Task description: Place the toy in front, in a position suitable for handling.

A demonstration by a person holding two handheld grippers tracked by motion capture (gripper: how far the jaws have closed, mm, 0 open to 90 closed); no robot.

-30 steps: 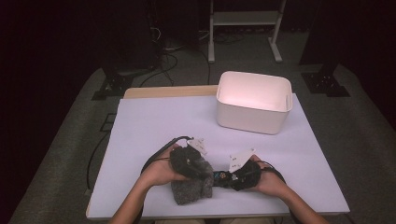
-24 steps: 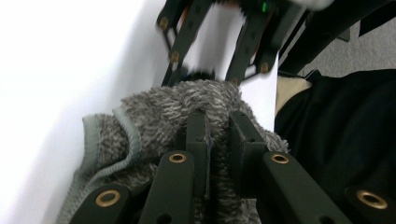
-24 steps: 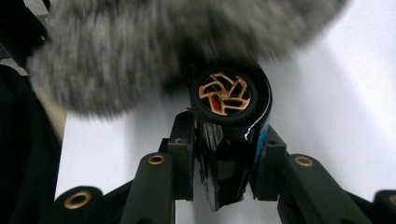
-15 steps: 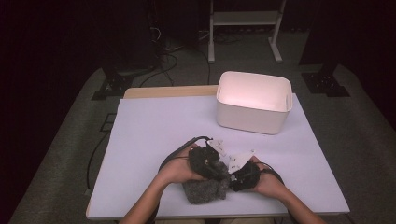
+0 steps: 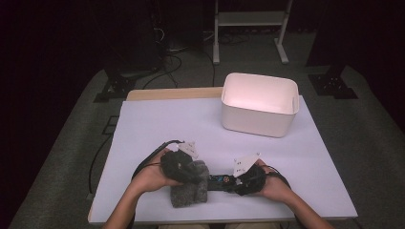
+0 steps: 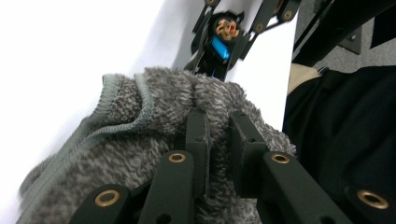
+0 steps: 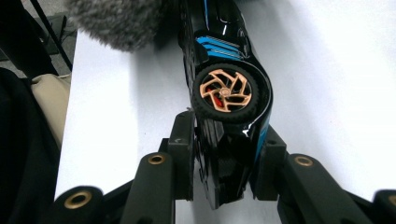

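A black toy car [image 7: 226,100] with blue stripes and a copper-spoked wheel lies on its side near the bottom centre of the high view [image 5: 218,182], on the white table [image 5: 157,124], its one end clamped between the jaws of the right gripper [image 7: 223,161]. In the right gripper view the car runs up the middle of the frame from the two black jaws, which press against its body on either side. A grey fluffy towel [image 5: 188,188] sits just left of the car in the lower centre of the high view, touching the car's far end; in the left gripper view it covers the lower left of the frame [image 6: 140,135], its stitched hem curling at the left. The left gripper [image 6: 218,149] is clenched on a fold of this towel, jaws nearly together with pile bunched between them, and the car shows beyond at the top centre [image 6: 223,39]. A white bin [image 5: 258,104] stands well apart in the upper right of the high view, on the table's far side. The person's forearms enter from the bottom edge.
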